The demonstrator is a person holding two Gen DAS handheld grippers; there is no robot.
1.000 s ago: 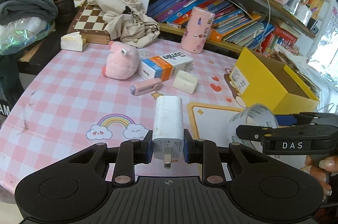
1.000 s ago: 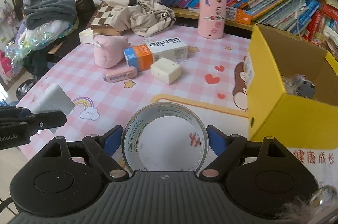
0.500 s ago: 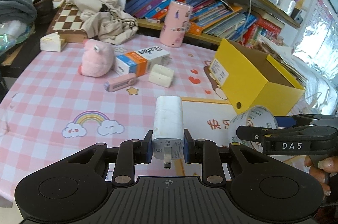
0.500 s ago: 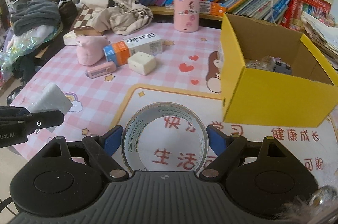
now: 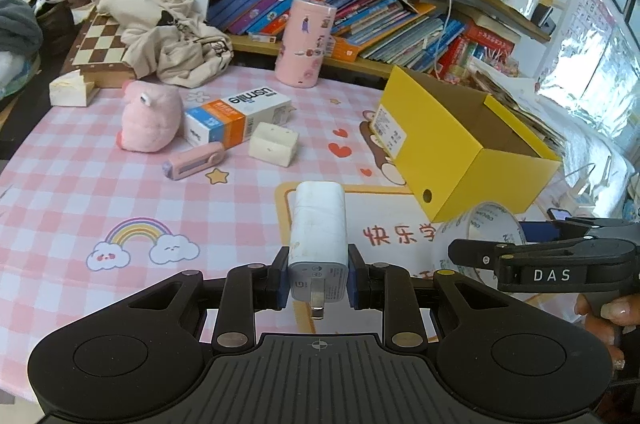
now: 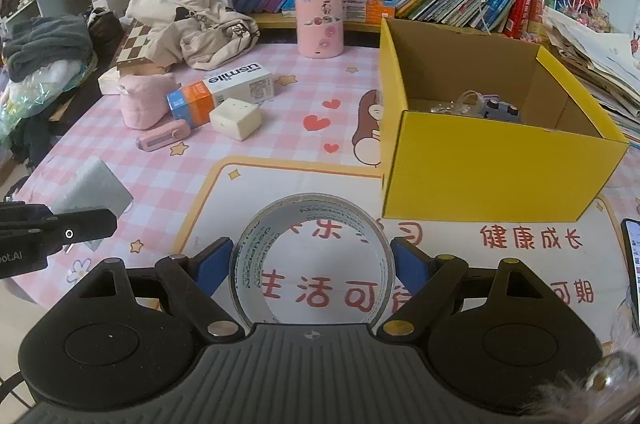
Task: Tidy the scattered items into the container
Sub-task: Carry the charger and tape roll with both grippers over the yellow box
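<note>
left gripper (image 5: pixel 318 282): black, ribbed base, blue pads, silver rivets
right gripper (image 6: pixel 312 266): black, blue pads, yellow rivets, "DAS" lettering

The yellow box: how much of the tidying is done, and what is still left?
Done: the yellow box holds a few small items. In hand: the left gripper grips a white charger; the right gripper grips a tape roll. Left: plush toy, toothpaste box, white block, pink stick.

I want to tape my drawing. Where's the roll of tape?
The roll of tape is clamped in the right hand-held gripper, low in the middle of the right wrist view, above the mat just in front of the yellow box.
</note>
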